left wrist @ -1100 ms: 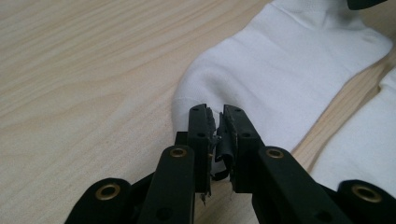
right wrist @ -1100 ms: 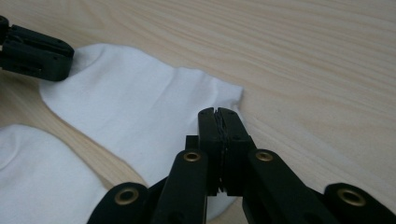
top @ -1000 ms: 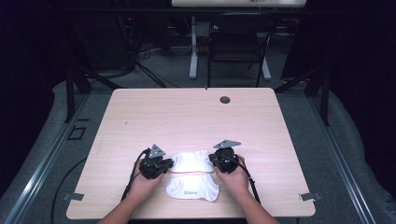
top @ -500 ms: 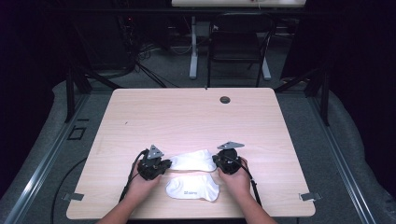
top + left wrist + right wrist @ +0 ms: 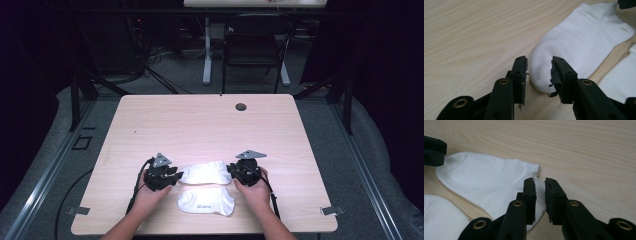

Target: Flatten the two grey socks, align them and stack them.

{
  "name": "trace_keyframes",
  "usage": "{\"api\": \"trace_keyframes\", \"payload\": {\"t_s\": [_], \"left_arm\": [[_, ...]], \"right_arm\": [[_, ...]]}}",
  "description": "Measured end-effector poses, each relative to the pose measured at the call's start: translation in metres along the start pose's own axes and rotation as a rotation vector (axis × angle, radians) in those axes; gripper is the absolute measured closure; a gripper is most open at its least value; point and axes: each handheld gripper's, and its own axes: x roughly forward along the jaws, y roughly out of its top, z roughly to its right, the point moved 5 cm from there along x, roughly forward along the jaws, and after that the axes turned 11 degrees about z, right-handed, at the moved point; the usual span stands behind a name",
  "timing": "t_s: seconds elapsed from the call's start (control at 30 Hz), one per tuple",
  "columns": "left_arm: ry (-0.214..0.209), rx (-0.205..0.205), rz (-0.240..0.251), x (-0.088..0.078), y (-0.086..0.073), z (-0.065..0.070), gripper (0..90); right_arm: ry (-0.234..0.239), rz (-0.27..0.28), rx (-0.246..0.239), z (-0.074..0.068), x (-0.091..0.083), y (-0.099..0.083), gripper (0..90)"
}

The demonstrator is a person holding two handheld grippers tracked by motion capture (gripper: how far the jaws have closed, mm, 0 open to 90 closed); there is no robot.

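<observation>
Two white socks lie near the table's front edge. The far sock [image 5: 205,173] [image 5: 584,42] [image 5: 486,180] stretches flat between my two grippers. My left gripper [image 5: 176,175] [image 5: 539,71] is open: its jaws have just been opening, and the sock's toe sits between them without being pressed. My right gripper [image 5: 231,170] [image 5: 540,192] is open by a narrow gap: its jaws have just been opening too, around the sock's cuff edge. The near sock [image 5: 206,201] [image 5: 621,77] [image 5: 439,217], with a small printed mark, lies just in front, between the person's hands.
The light wooden table [image 5: 200,125] has a round cable hole [image 5: 241,106] at its far edge. A metal clip [image 5: 77,211] sits at the front left corner. A dark chair [image 5: 255,50] stands beyond the table on the grey floor.
Both pairs of jaws have parted and let go of the far sock's ends. The sock now lies slack on the table. The hands stay about where they were.
</observation>
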Motion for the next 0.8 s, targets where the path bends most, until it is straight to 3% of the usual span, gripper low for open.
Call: {"api": "trace_keyframes", "payload": {"t_s": [0.07, 0.17, 0.3, 0.33, 0.4, 0.6, 0.8], "left_arm": [[0.004, -0.014, -0.009, 0.001, 0.000, -0.002, 61.8], [0.008, -0.004, -0.025, 0.003, -0.003, -0.002, 60.1], [0.015, 0.004, -0.040, 0.005, -0.008, 0.000, 60.1], [0.020, 0.017, -0.027, 0.007, -0.009, 0.001, 60.2], [0.023, 0.026, -0.027, 0.007, -0.009, 0.002, 63.5], [0.008, 0.038, -0.045, 0.007, -0.008, 0.006, 77.4], [0.006, 0.059, -0.062, 0.009, -0.006, 0.010, 86.0]], "right_arm": [[-0.011, -0.001, 0.014, 0.003, 0.001, -0.001, 72.0], [-0.011, -0.018, 0.018, 0.007, 0.006, -0.005, 66.6], [-0.007, -0.037, 0.024, 0.008, 0.011, -0.007, 65.7], [-0.020, -0.044, -0.005, 0.009, 0.014, -0.009, 66.2], [-0.018, -0.051, -0.004, 0.009, 0.013, -0.009, 67.1], [0.014, -0.066, -0.016, 0.004, 0.014, -0.010, 83.6], [0.028, -0.067, -0.003, 0.004, 0.014, -0.010, 86.8]]}}
